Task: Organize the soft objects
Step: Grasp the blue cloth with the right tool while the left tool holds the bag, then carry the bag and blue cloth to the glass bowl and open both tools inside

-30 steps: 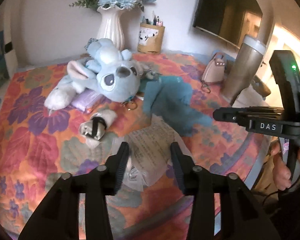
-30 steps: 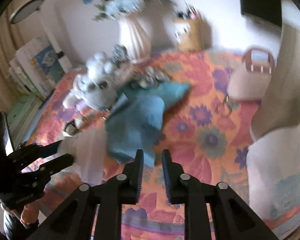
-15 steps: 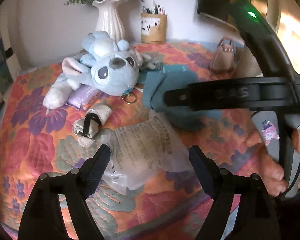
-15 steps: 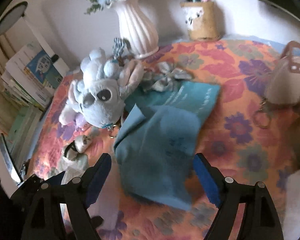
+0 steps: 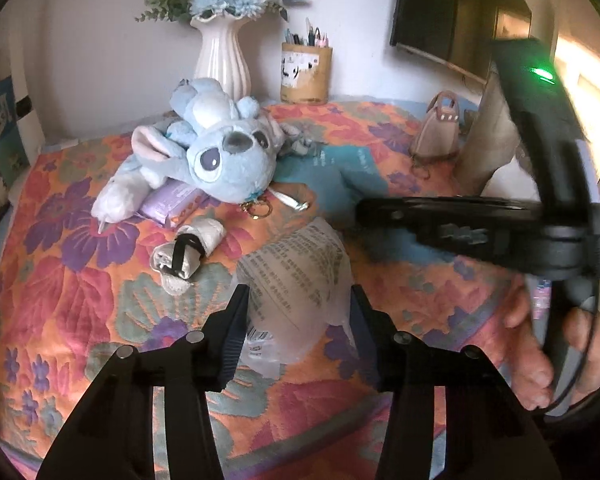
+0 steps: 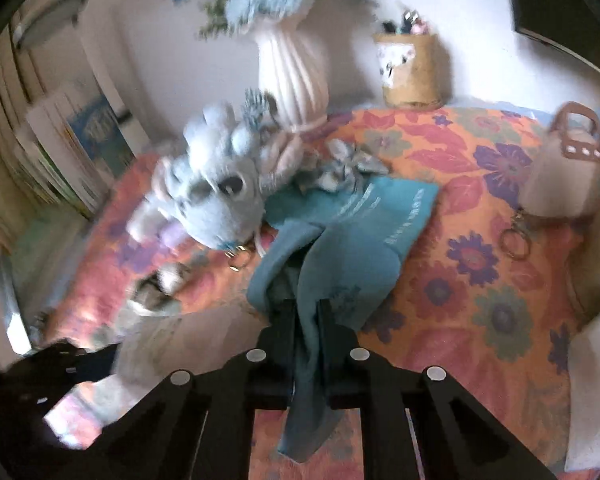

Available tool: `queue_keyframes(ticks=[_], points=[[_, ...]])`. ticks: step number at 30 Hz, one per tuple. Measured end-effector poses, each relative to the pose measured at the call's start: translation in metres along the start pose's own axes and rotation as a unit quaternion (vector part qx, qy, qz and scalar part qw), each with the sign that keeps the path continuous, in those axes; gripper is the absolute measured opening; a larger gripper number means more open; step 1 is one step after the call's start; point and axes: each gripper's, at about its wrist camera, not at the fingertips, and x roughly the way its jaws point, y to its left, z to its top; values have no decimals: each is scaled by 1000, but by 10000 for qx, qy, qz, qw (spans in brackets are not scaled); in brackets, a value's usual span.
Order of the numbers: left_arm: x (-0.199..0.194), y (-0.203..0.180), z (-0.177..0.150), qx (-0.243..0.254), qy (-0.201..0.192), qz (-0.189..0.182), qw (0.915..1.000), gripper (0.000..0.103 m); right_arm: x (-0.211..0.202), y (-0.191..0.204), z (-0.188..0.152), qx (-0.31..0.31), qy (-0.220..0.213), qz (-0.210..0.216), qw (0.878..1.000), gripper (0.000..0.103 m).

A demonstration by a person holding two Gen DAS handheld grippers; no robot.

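Right at the bottom of the left wrist view, the left tongs (image 5: 298,320) have just been closing and their pads now squeeze the sides of a crinkly clear plastic bag (image 5: 296,280) with print on it, lying on the floral cloth (image 5: 72,264) that covers the worktop. In the right wrist view, the right tongs (image 6: 305,316) have also just snapped together and are pinched tight on a fold of the teal cloth (image 6: 340,240), which bunches up between the pads and drapes down toward the lower edge of the frame.

The near part of the worktop at lower left of the left view is mostly bare cloth, so there's room there. Mid-frame gets busy: a small rolled white bundle with a black band (image 5: 188,246), then a purple packet (image 5: 172,200) tucked under the blue plush toy (image 5: 220,156). The right tongs' body cuts across the right side of that view, with a hand (image 5: 540,360) on its grip.

Further back on the right sit a small beige handbag (image 6: 564,168) and a loose key ring (image 6: 516,240). Along the wall at the top stand a ribbed white vase of blue flowers (image 5: 220,52) and a pen holder (image 5: 306,72). Books are stacked at the far left of the right view, pretty blurry.
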Motion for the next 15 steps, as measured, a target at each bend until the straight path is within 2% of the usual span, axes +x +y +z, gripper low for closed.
queue_keyframes(ticks=[5,15], points=[[-17,-12,8,35,-270,-200,9994,45,-44,-7,2,70,-436,46,9990,10],[-34,-53,20,450,-534,-460,9965,45,-103,-22,-5,243,-838,125,9961,9]])
